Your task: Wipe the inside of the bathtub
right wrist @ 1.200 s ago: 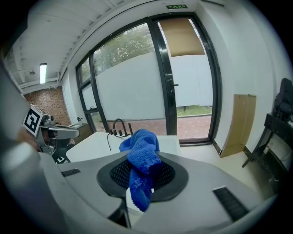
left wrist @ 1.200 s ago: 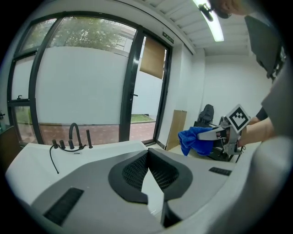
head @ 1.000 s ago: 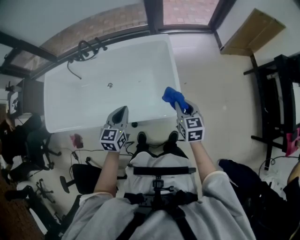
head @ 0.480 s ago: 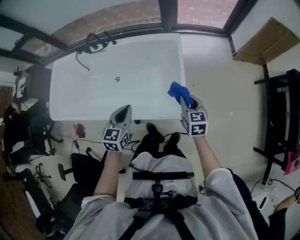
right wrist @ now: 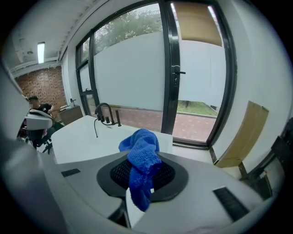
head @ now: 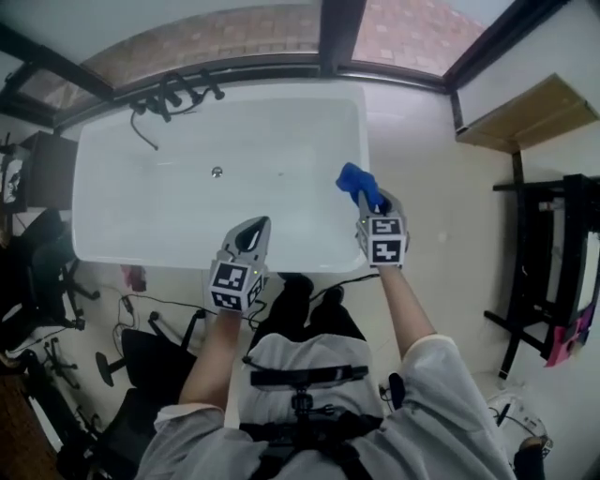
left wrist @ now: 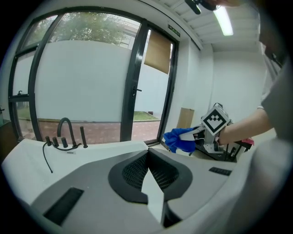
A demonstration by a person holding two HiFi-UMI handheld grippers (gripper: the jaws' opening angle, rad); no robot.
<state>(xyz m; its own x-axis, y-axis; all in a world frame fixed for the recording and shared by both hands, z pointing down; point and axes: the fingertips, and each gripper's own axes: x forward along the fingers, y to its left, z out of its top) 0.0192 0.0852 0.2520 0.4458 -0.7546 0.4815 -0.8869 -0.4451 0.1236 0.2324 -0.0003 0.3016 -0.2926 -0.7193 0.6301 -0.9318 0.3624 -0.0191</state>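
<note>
The blue cloth (right wrist: 142,160) looks soft, light and loosely knitted, limp enough to droop; the right gripper (head: 369,200) pinches a bunched fold of it, over the right end of the white bathtub (head: 141,216); the tub's smooth, glossy shell is probably slippery; the left gripper (left wrist: 147,170) is closed on nothing.

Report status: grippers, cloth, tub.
Left gripper shut, empty. Right gripper shut on blue cloth, above bathtub right rim. Nothing in the way.

Bright, even daylight enters through the windows (head: 394,28) at twelve o'clock; shadows soft, edges strongly fisheye-bent, focus sharp.
</note>
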